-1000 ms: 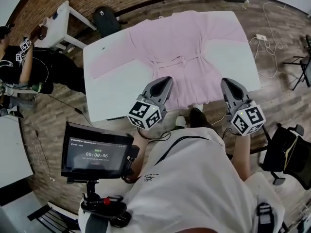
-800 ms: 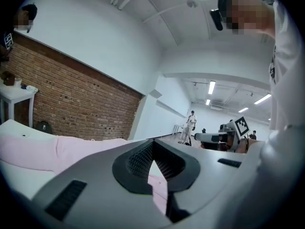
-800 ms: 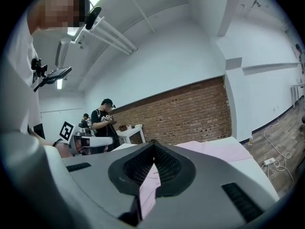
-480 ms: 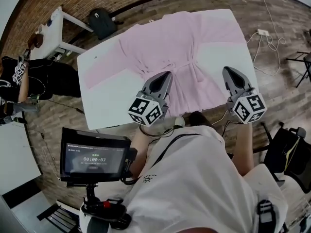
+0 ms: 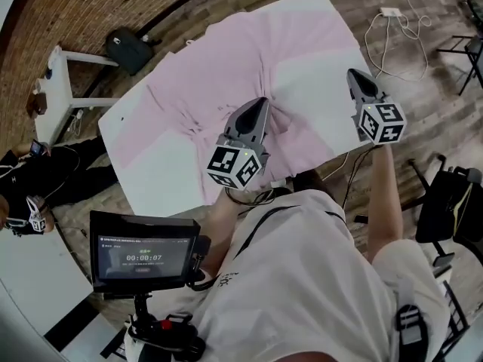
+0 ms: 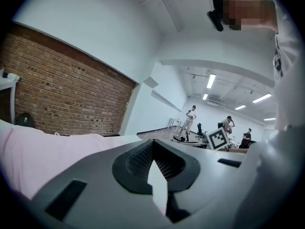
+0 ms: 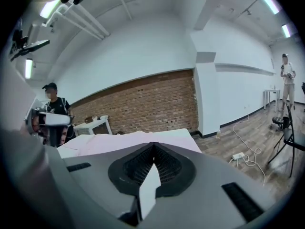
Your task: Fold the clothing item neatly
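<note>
A pink robe (image 5: 226, 59) lies spread flat, front up, on the white table (image 5: 155, 179), sleeves out to both sides. My left gripper (image 5: 260, 102) hovers over the robe's lower middle, jaws shut with nothing between them. It hides part of the waist tie. My right gripper (image 5: 353, 74) is over the table's right side beside the robe's hem, also shut and empty. In the left gripper view the robe (image 6: 28, 151) shows low at the left beyond the left gripper (image 6: 152, 143). In the right gripper view the robe (image 7: 124, 140) lies just past the right gripper (image 7: 153, 145).
A black bag (image 5: 127, 47) sits on the floor behind the table, beside a small white side table (image 5: 56, 89). A power strip with cable (image 5: 389, 12) lies at the far right. A black chair (image 5: 453, 202) stands at my right, a monitor (image 5: 143, 251) at my left. A seated person (image 5: 38, 179) is far left.
Both grippers have moved forward from the near table edge to over the table, the right one farther. The head view has swung, so the table now sits diagonally.
</note>
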Tool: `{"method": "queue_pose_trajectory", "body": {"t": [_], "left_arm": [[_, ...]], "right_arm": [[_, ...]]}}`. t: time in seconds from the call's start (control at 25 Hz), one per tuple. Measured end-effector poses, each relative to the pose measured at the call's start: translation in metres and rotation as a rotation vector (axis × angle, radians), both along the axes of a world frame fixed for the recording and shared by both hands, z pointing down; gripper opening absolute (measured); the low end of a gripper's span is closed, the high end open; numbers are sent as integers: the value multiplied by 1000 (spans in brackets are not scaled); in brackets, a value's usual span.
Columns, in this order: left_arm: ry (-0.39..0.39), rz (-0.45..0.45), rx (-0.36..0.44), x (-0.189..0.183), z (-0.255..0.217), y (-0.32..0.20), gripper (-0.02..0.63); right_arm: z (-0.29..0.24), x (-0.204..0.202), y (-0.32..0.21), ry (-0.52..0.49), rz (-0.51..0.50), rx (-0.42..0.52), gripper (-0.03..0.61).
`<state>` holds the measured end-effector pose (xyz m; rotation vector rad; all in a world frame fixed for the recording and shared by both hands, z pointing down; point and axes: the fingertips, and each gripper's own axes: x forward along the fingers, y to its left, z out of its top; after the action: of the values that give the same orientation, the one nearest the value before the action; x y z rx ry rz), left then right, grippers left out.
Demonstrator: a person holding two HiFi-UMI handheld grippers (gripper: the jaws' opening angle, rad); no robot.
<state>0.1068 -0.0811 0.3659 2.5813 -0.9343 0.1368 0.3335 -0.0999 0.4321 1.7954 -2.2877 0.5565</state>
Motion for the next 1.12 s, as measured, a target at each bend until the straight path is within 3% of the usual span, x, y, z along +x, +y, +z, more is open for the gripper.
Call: {"method": "queue_pose_trajectory", "body": {"t": [0.2,0.44,0.68,1.12], "left_arm": [[-12,47,-29,42,14,-15,2],[-35,84,-53,82,27,-28,2],[-69,105,-60,96,33,-37,2],[-90,57,-87,90,38,-52,2]], "right_arm": [[50,64,-34,-16,106,-74,2],[97,106,-69,-17,140,-156,2],[132,125,-101,-12,86,-246,89],[169,131,-125,-51,27,-383,89]]}}
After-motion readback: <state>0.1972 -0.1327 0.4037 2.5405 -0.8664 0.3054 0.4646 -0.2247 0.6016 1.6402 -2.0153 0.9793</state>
